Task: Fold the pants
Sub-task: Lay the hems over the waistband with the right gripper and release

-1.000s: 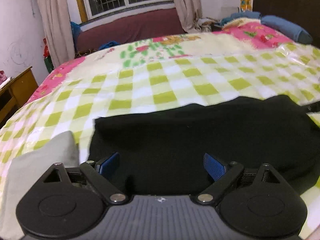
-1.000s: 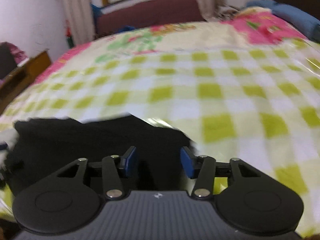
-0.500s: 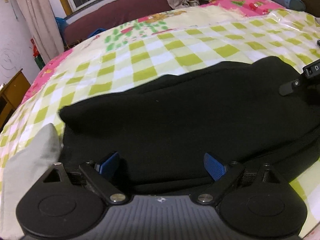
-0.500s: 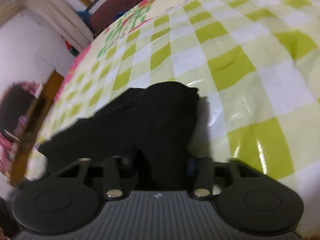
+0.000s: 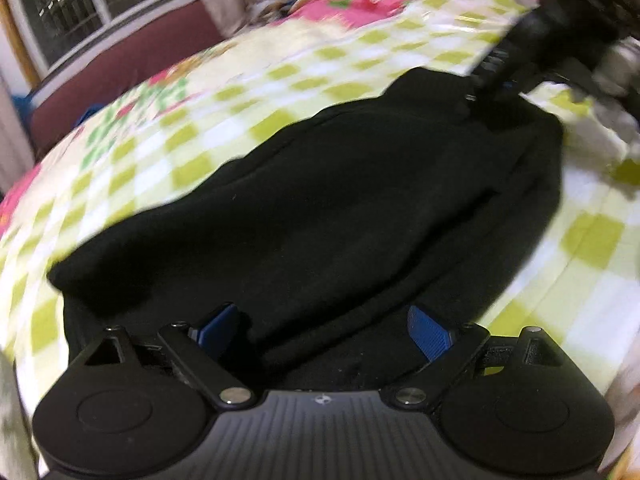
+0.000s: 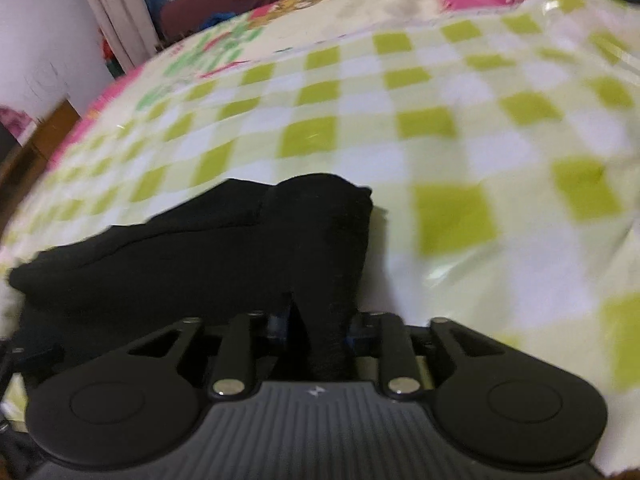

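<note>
Since the earlier frames both views have shifted; in the left wrist view the black pants (image 5: 320,208) now fill most of the field, where a second ago they lay as a lower band with far more checked cover above them; the grey cloth seen at the left edge earlier is reduced to a blurred sliver. Right tongs (image 6: 318,326), spread and empty over the fabric a second ago, now pinch a raised ridge of the pants (image 6: 248,248) between their blue pads; the jaws read as opening very slightly, with the fabric still pressed between them. Left tongs (image 5: 324,326) stand spread as before; blue pads (image 5: 430,332) well apart, fabric lying between and below them, not pinched.

Location of the task item: the pants lie on the bed (image 5: 224,120), on a green-and-white checked cover (image 6: 460,128); folded layers show along the near edge in the left view.

Differences between views: the left wrist view alone shows the right tongs from outside, a dark blurred body (image 5: 532,40) at the upper right meeting the far corner of the pants; it also shows a barred window (image 5: 92,4). The right wrist view alone shows the gripped ridge standing up from the cover, a curtain (image 6: 112,12) and a wooden edge (image 6: 44,132) at far left. Both pictures are motion-blurred.
</note>
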Tool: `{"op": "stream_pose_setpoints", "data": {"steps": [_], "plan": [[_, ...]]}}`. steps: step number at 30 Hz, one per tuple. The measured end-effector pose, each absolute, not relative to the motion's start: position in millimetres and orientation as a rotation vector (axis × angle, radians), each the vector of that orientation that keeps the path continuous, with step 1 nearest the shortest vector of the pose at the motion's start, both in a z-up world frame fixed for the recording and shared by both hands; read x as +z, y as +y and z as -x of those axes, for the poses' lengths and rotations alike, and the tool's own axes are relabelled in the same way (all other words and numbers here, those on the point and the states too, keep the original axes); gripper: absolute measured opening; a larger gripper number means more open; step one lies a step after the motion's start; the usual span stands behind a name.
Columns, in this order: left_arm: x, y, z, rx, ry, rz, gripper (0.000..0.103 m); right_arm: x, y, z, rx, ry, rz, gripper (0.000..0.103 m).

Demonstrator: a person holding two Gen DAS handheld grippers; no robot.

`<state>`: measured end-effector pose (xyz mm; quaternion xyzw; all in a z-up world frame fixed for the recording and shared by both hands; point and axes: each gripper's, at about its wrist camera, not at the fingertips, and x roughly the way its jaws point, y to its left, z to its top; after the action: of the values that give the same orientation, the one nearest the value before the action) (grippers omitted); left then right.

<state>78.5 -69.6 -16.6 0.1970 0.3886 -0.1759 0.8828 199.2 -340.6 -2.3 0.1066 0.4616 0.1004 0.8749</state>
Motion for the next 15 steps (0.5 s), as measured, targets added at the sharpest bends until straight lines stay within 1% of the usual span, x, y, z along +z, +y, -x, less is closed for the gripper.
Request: {"op": "stream_pose_setpoints", "data": {"steps": [3,4,7,8,9,12,14,15], "plan": [[-3,-74,-80,-0.377,0.792,-0.358,0.103,23,-332,-176,0.153,0.857,-0.125,0.031],[0,-73,-79,-0.377,0.784,-0.347,0.103,29,-328,-165,0.139,0.824,-0.099,0.034],[4,-71,-76,-0.358,0.769,-0.36,0.103,33,-318,-132,0.136,0.755,-0.124,0.034],[2,-71,-76,-0.34,0.779,-0.37,0.103,28,-314,-128,0.153,0.766,-0.146,0.033],[-2,-71,-78,-0.317,0.806,-0.379,0.103,18,-307,-126,0.159,0.805,-0.149,0.03],[-11,-59,-78,-0.29,0.862,-0.327,0.103,-10,-296,-126,0.126,0.889,-0.127,0.029],[-8,-57,-73,-0.282,0.855,-0.328,0.103,-4,-298,-125,0.112,0.888,-0.156,0.03],[-7,-59,-70,-0.281,0.85,-0.336,0.103,3,-298,-125,0.119,0.877,-0.17,0.032]]}}
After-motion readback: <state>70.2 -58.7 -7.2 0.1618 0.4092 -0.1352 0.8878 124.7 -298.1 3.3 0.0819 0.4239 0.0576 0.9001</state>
